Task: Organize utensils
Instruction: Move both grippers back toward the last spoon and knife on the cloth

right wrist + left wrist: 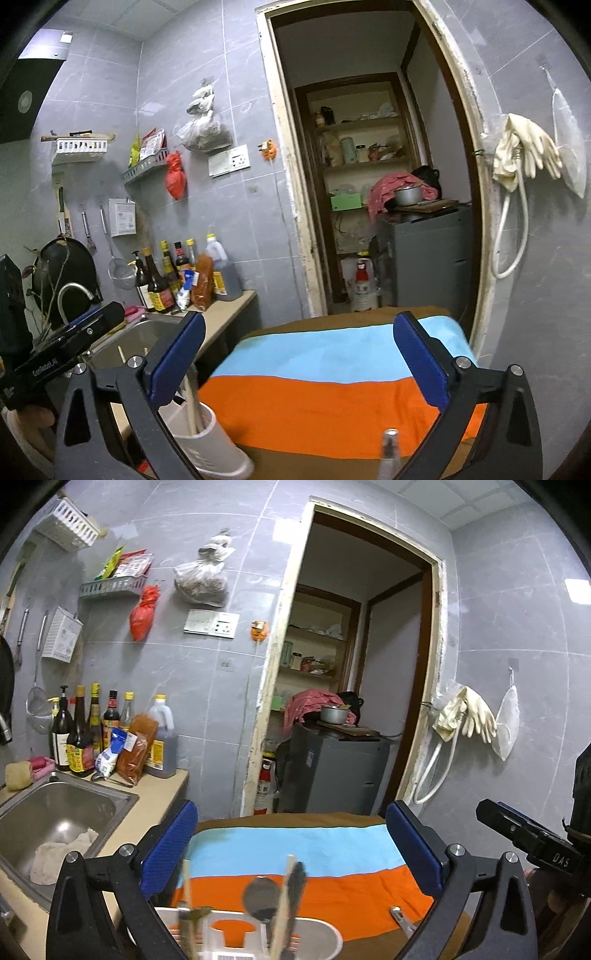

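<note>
L gripper (291, 845) is spread wide, nothing between the blue pads (170, 849); it hangs just above the holder (325, 941) at the near edge of the cloth (332, 890). The holder is white, w/ slotted compartments. In it stand upright: chopsticks (284, 897), a spoon (260, 897) bowl-up, a dark utensil (295, 882) beside it, plus another blurred piece at left (192, 919) — can't tell what. Just right of the holder, a metal handle (402, 921) lies on the cloth, apart from the holder.

R gripper (299, 363) is also spread wide, holding nothing. In the right wrist view the holder (214, 446) sits bottom left, behind the left finger, chopsticks (192, 402) poking out of it. The metal handle (388, 454) shows at the bottom edge betw. the fingers, not touched by either.

The cloth is striped: brown, orange, light blue, brown again at the far side. It covers the table.

Left of the table: counter w/ sink (59, 812), a rag (55, 853) in the basin. Behind the sink, bottles (85, 734) and sauce packs are grouped by the wall. Above them wall racks (110, 587), a red bag (142, 613), a hanging strainer (37, 709).

Far side: open doorway (354, 664) to a storeroom w/ shelves, a grey cabinet (332, 771) w/ a pot (334, 713) on top. Right of the door, gloves (469, 716) hang on the tile wall.
</note>
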